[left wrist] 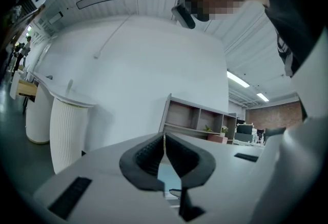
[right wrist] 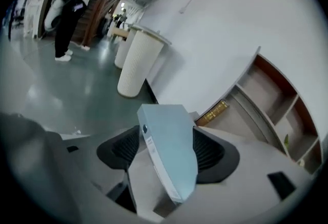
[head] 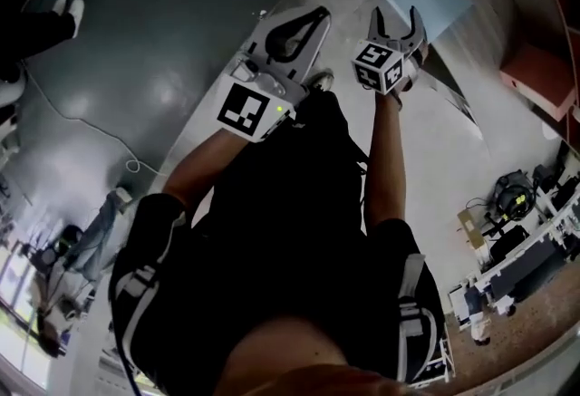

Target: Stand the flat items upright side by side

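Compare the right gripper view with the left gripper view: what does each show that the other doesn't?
Only the right gripper view: a flat blue box between the open jaws of the right gripper, and a person standing far off. Only the left gripper view: the left gripper, jaws shut on nothing, and ceiling lights; a pale blue patch under its jaws can't be identified. Both: the white wall, a ribbed white column and an open shelf unit.

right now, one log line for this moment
left tool: shut, empty | right tool: open, blue flat item between jaws | item not yet gripped
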